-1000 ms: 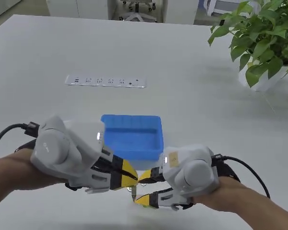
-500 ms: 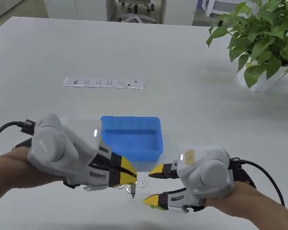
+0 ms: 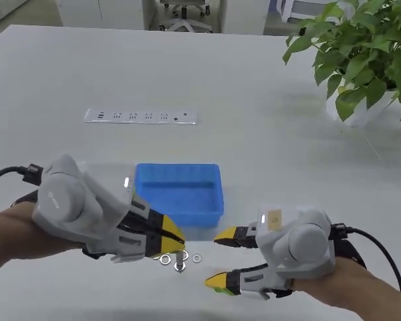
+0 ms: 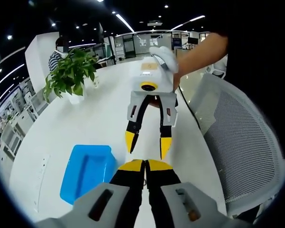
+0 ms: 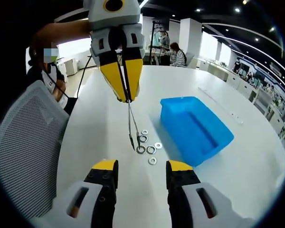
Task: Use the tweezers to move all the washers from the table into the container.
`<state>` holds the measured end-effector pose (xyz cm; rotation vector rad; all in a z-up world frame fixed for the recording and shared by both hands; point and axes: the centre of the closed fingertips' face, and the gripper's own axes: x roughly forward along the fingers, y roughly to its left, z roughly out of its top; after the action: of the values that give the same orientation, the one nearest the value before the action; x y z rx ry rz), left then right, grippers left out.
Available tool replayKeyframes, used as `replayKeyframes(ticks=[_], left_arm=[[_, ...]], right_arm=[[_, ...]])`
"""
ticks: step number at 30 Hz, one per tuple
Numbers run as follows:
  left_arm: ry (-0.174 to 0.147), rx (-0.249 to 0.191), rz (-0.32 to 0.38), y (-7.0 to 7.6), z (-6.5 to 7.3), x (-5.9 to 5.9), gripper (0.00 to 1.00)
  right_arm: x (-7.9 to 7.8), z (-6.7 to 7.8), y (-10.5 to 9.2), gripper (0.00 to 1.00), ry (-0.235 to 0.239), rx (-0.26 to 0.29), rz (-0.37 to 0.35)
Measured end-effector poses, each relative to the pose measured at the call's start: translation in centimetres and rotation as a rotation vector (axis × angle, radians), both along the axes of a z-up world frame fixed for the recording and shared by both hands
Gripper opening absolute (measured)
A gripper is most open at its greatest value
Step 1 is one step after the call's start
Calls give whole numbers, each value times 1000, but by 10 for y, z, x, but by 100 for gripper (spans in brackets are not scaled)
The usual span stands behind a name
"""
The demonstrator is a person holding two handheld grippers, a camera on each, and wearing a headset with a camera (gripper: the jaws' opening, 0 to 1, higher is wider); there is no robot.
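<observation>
Table (image 3: 267, 120): R tongs (image 3: 216, 259) backed off L tongs (image 3: 179, 241) w/ tweezers (image 5: 131, 123).

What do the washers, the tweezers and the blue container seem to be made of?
Washers: probably metal; silver-grey rings with a dull shine.
Tweezers: likely steel; thin, pale, slightly reflective.
Container: apparently plastic; uniform matte blue, with rounded moulded walls.

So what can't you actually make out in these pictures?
- Head view: the left hand-held gripper covers part of the washers, so they can't be fully counted there.
- Right gripper view: the tips of the tweezers are too small to tell whether they pinch a washer.
- Left gripper view: its own shut jaws hide the tweezers' tips and the washers.
</observation>
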<state>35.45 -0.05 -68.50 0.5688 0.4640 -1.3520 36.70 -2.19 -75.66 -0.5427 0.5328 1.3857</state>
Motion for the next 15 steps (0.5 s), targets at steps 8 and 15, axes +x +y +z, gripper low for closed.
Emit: replayKeyframes(ticks=[8, 15], left_arm=[[0, 4, 2, 2, -3, 4, 5], [11, -10, 2, 0, -3, 5, 5]], right_arm=[[-3, -3, -1, 41, 5, -5, 3], [-4, -5, -3, 41, 7, -10, 1]])
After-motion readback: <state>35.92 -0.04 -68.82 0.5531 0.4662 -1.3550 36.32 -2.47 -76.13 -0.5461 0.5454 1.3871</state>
